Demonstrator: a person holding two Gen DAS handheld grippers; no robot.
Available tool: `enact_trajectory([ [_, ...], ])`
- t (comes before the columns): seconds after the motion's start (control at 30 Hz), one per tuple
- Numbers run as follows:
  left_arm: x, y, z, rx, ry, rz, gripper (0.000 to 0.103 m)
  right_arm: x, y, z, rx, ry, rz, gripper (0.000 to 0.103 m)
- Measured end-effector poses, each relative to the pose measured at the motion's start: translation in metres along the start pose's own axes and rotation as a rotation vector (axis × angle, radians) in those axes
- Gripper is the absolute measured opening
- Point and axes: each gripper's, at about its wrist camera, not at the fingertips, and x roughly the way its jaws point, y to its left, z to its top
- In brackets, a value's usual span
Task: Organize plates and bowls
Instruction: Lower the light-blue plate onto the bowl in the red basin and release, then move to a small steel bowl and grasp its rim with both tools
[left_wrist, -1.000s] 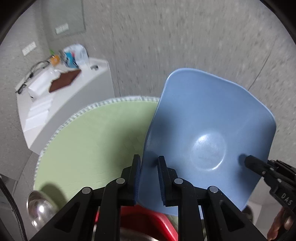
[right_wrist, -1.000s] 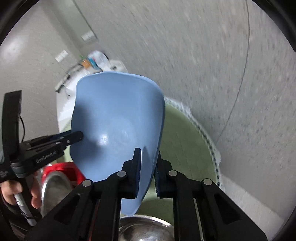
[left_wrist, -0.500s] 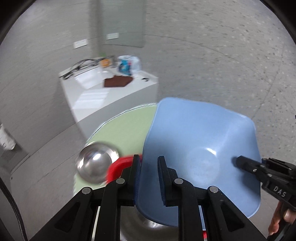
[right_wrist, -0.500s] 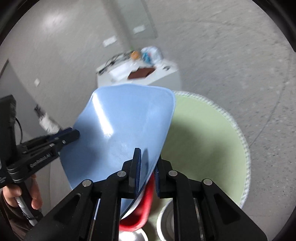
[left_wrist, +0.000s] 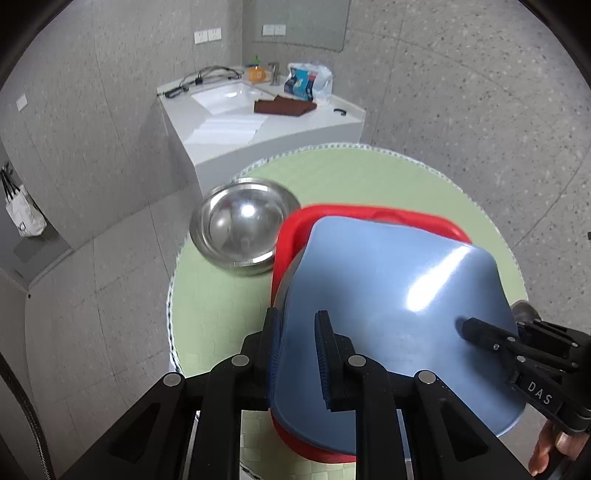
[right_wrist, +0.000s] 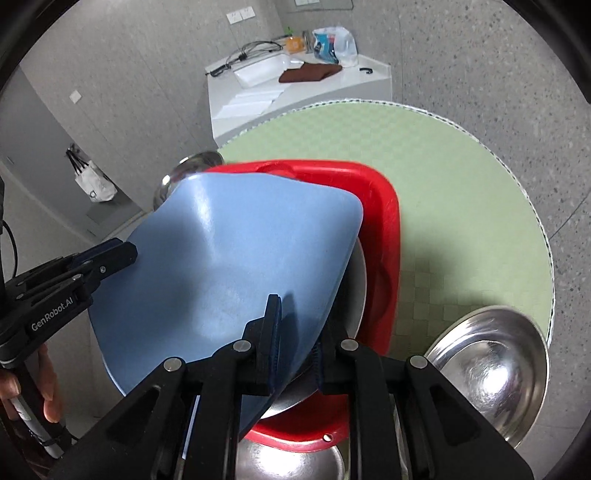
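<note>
I see grey speckled walls (left_wrist: 461, 92) and a grey tiled floor (left_wrist: 92, 314). A white counter (left_wrist: 280, 129) with a sink (left_wrist: 225, 96) stands in the corner. White sockets (left_wrist: 207, 36) are on the wall. A bag (right_wrist: 92, 184) hangs at left.

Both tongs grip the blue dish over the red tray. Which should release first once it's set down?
Probably the right tongs: they clamp the blue dish at its near rim, over the steel plate already in the red tray. The left tongs grip the opposite rim and could steady it.
</note>
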Motion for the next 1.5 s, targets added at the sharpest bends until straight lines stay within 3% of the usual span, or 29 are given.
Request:
enact_trajectory([
  [0.13, 0.018, 0.000, 0.011, -0.009, 0.021, -0.011, 0.015, 0.003, 0.004, -0.002, -0.002, 0.009, -0.018, 0.018],
  [0.3, 0.027, 0.006, 0.016, -0.015, 0.003, -0.041, 0.017, 0.002, 0.005, -0.003, -0.003, 0.002, -0.025, 0.040],
  [0.37, 0.027, 0.010, 0.011, -0.023, -0.007, -0.044, 0.022, -0.003, 0.005, -0.003, -0.001, -0.009, -0.025, 0.046],
  [0.53, 0.014, 0.018, 0.000, -0.059, -0.071, -0.048, 0.050, -0.021, -0.001, -0.001, 0.006, -0.047, -0.054, 0.053],
  [0.73, -0.003, 0.045, 0.006, -0.133, -0.135, -0.027, 0.068, -0.048, 0.000, 0.021, -0.031, -0.123, -0.132, 0.054],
  [0.8, -0.004, 0.060, 0.016, -0.155, -0.158, 0.002, 0.072, -0.054, 0.008, 0.041, -0.056, -0.150, -0.137, 0.061],
  [0.93, 0.010, 0.085, 0.036, -0.198, -0.152, 0.008, 0.075, -0.046, 0.033, 0.078, -0.121, -0.156, -0.120, 0.066],
  [1.2, 0.074, 0.123, 0.078, -0.222, -0.061, 0.013, 0.075, 0.047, 0.091, 0.157, -0.235, -0.002, -0.087, 0.069],
  [1.5, 0.149, 0.149, 0.113, -0.217, 0.050, -0.034, 0.070, 0.155, 0.097, 0.186, -0.237, 0.238, -0.074, 0.069],
])
